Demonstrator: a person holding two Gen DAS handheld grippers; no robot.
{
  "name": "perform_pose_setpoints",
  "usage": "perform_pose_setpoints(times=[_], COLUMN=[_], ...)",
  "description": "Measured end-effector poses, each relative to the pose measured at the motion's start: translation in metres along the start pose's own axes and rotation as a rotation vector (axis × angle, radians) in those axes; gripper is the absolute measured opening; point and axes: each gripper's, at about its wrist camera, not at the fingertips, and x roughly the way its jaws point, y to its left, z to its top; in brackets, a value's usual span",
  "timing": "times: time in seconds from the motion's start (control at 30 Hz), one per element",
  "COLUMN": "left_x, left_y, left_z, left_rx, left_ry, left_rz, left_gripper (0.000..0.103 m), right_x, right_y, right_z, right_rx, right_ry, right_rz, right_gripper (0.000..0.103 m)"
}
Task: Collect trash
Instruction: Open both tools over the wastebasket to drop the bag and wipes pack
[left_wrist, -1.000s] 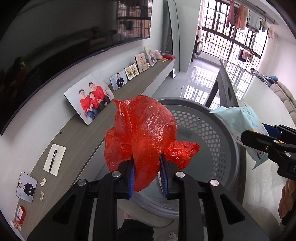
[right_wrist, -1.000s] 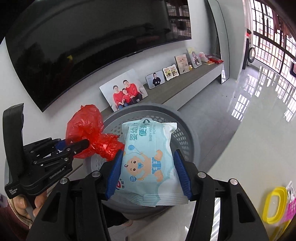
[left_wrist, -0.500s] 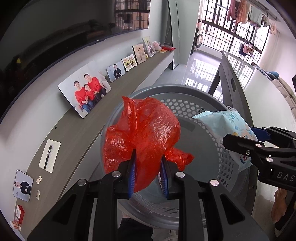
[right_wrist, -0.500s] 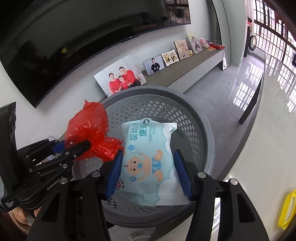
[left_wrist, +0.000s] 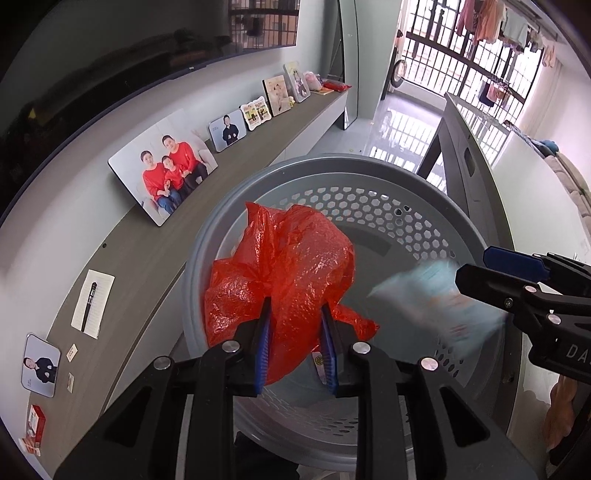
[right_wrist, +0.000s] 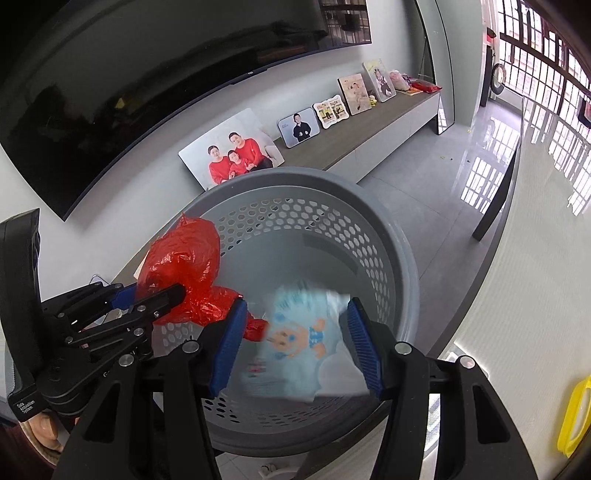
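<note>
Red plastic bag (left_wrist: 284, 273) is loosely held by the left hand-held gripper (left_wrist: 295, 343), jaws just widening; wipes pack (right_wrist: 306, 343), blurred, is slipping from the opened right hand-held gripper (right_wrist: 295, 343) into the basket (right_wrist: 369, 236) at twelve o'clock.

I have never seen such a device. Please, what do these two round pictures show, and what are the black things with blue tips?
A person holds a two-finger gripper in each hand; there is no robot arm. Each round picture comes from a fisheye camera on one gripper, looking along its fingers. Both point down into a grey perforated basket. The left gripper clamps a crumpled red plastic bag, though its jaws have just opened slightly. Between the right gripper's pads is a baby wipes pack, blurred and clear of one pad; it seems to be dropping.
</note>
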Motion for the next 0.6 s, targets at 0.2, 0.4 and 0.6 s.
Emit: perform_pose_setpoints(times=[0.2, 0.4, 0.6], left_x=[-0.005, -0.007, -0.013], left_y=[-0.001, 0.001, 0.006], left_z=[-0.001, -0.003, -0.006], left_rx=[0.003, -0.002, -0.019], left_ry=[-0.029, -0.026, -0.035], left_rz=[0.021, 0.033, 0.042], left_gripper=[0.063, 0.063, 0.064], right_x=[-0.005, -0.007, -0.011], right_y=[-0.003, -0.005, -0.001], right_z=[0.0, -0.002, -0.003], right_rx=[0.007, 0.011, -0.003], right_ry=[-0.018, -0.02, -0.033], right_rz=[-0.011, -0.012, -0.008], right_gripper=[0.066, 0.066, 0.066])
